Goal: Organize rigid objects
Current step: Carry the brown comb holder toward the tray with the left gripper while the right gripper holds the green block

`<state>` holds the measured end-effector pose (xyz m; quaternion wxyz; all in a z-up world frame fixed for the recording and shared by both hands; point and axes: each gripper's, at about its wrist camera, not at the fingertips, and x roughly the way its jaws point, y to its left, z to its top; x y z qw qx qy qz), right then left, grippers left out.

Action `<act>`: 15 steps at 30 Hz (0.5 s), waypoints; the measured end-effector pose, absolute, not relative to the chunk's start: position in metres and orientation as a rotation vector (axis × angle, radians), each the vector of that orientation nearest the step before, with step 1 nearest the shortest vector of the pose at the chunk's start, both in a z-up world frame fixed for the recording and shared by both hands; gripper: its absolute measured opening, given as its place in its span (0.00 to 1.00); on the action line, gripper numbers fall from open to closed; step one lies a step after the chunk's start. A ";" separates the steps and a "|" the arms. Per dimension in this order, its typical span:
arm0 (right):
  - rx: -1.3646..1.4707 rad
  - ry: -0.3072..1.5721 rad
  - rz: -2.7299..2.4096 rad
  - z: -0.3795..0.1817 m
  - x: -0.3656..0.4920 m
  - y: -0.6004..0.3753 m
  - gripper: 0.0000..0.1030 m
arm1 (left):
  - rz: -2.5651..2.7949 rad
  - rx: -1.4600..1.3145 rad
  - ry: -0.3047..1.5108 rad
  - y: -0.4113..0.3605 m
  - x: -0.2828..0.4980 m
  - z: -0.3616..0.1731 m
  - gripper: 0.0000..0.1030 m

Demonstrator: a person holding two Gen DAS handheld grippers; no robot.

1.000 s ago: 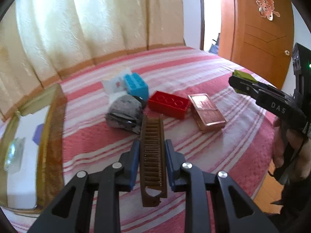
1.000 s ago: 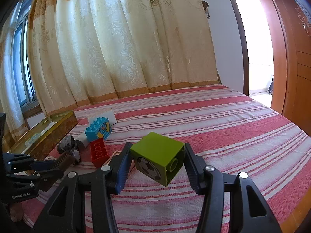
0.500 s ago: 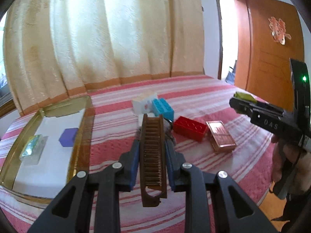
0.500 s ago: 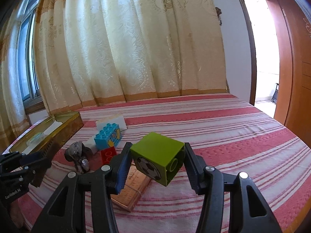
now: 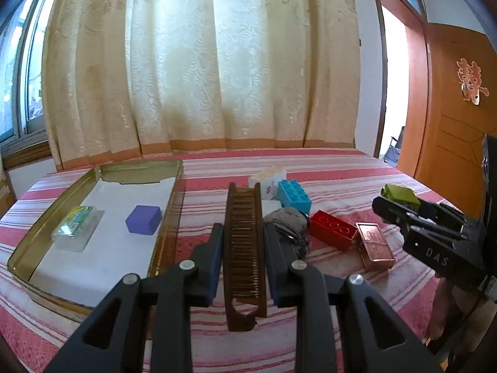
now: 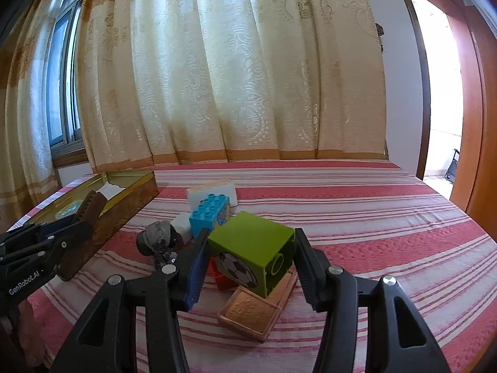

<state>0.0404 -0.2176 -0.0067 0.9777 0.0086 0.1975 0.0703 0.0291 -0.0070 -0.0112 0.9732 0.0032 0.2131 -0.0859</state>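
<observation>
Over the last second the left claw (image 5: 243, 258), clamped on the brown comb (image 5: 245, 248), has lifted and swung from the loose pile toward the gold tray (image 5: 169, 217) at the bed's left edge — delivery looks next. The right claw (image 6: 250, 262) still grips the green cube (image 6: 253, 248) above the copper case (image 6: 248, 312). Only the left view shows the tray's contents — a purple block (image 5: 144, 219) and a clear packet (image 5: 74, 227); the right view shows the cube's football print.
</observation>
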 end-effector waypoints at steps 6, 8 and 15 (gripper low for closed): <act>0.012 0.392 0.149 -0.007 0.039 -0.209 0.52 | -0.156 -0.018 0.426 -0.003 0.028 -0.010 0.23; 0.006 0.391 0.154 -0.007 0.038 -0.205 0.52 | -0.155 -0.018 0.420 -0.003 0.026 -0.010 0.23; -0.010 0.375 0.175 -0.006 0.035 -0.194 0.52 | -0.146 -0.013 0.391 -0.004 0.021 -0.009 0.23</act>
